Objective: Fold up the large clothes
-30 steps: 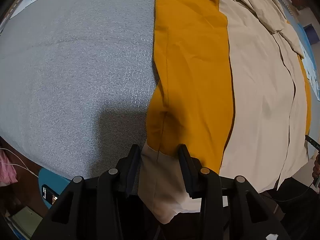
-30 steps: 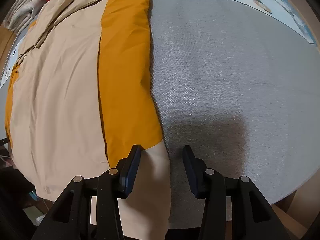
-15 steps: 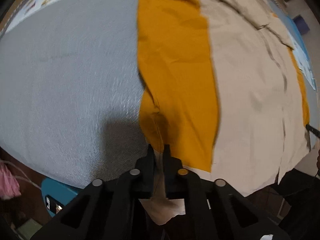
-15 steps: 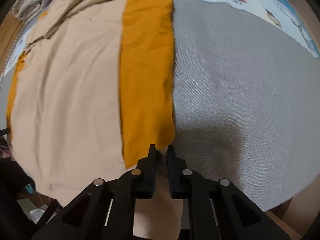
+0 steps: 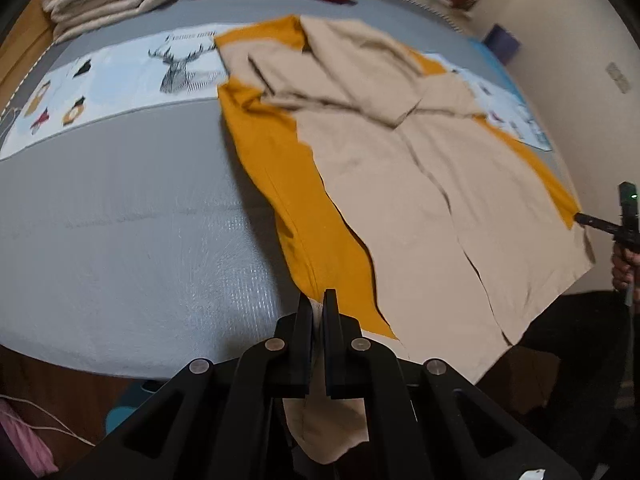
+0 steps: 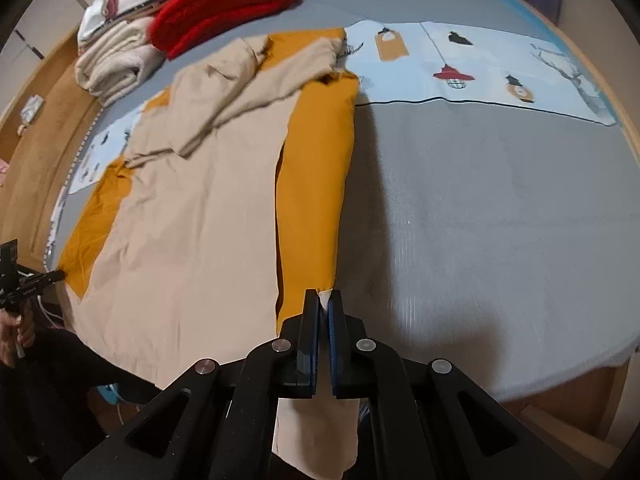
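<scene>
Bed: one bed (image 5: 120, 216), grey-covered, stretching ahead of both pairs of fingers, with one pale blue printed band (image 6: 480, 64) across its far part.
Garment: one large garment (image 5: 420, 184), beige with mustard-yellow side panels, spread flat on the bed ahead of the fingers; its upper part is folded over on itself at the far end.
Garment versus left fingers: the mustard side panel (image 5: 296, 200) runs straight away from the tips, and the beige body lies to their right; a beige flap of the hem hangs down below the fingers.
Garment versus right fingers: the other mustard panel (image 6: 320, 184) runs away from the tips, with the beige body (image 6: 192, 216) to their left and bare grey bed to their right; a beige flap hangs below here as well.
Folded pile: one stack of cream knitwear (image 6: 116, 64) and one red knitted item (image 6: 224, 4), far beyond the fingers at the head of the bed, past the garment.
Left gripper (image 5: 319, 300): one, fingers pressed together on the near corner of the garment's hem.
Right gripper (image 6: 323, 300): one, fingers pinched together on the opposite near corner of the hem; seen from the left wrist view it sits far right at the garment's edge (image 5: 592, 222).
</scene>
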Motion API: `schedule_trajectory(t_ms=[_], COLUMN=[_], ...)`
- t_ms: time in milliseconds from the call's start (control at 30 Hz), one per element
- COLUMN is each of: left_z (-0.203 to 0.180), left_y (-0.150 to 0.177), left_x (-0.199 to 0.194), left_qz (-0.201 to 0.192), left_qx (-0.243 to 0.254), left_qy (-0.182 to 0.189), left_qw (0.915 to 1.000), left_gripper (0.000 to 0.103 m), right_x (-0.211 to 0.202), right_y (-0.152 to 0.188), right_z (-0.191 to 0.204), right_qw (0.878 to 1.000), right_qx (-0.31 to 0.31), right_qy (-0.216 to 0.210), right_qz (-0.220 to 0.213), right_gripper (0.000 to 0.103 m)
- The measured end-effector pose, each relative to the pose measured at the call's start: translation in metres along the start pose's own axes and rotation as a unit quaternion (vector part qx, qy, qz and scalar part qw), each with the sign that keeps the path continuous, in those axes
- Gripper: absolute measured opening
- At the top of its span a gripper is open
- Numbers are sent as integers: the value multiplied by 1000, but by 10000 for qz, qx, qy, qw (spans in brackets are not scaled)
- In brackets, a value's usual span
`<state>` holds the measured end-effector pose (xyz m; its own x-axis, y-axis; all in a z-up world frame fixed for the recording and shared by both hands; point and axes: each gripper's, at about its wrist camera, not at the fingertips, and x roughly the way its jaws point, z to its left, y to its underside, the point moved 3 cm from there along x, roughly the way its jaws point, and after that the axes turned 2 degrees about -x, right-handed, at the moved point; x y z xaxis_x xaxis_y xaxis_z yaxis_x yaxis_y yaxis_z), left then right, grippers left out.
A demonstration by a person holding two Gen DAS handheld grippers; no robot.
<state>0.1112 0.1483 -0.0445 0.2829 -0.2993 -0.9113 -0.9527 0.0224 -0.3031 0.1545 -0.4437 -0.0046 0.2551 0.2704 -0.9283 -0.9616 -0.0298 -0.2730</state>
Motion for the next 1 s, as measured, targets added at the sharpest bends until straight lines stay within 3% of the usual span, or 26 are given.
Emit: schedule_trajectory(t_ms=[233,333,433,567,833,933,1000], left_z=[8,18,29,39,88,107,113], left_y=[28,27,10,-33,-131,-146,-150], left_x=[-57,-57,-47,-21,49,82,97], left_qz=[-59,-38,-96,-303,-723,-625,-464], left_qx=[168,-24,-303,-653,-1719,-2119,-2153], left_qy=[390,555,637,725,499,603,670], left_qw=[9991,9985,9975,9948,9812,9734,9732], left_gripper=[3,3,3,3,3,8,10], right_x=[-55,-79,-85,-66,18,61,91], right_y=[61,83,82,40,-112,-151,-165], right_z=[10,16,15,5,-16,-23,-29], right_qw=[9997,9990,9978,9964,9905,9880,9855], right_qx=[163,269,425,606,1005,1225,1390], right_qy=[-204,-332,-431,-405,-275,-152,-191], right_qz=[-26,-150,-262,-439,-893,-933,-952], right_gripper=[4,4,4,4,4,4,5])
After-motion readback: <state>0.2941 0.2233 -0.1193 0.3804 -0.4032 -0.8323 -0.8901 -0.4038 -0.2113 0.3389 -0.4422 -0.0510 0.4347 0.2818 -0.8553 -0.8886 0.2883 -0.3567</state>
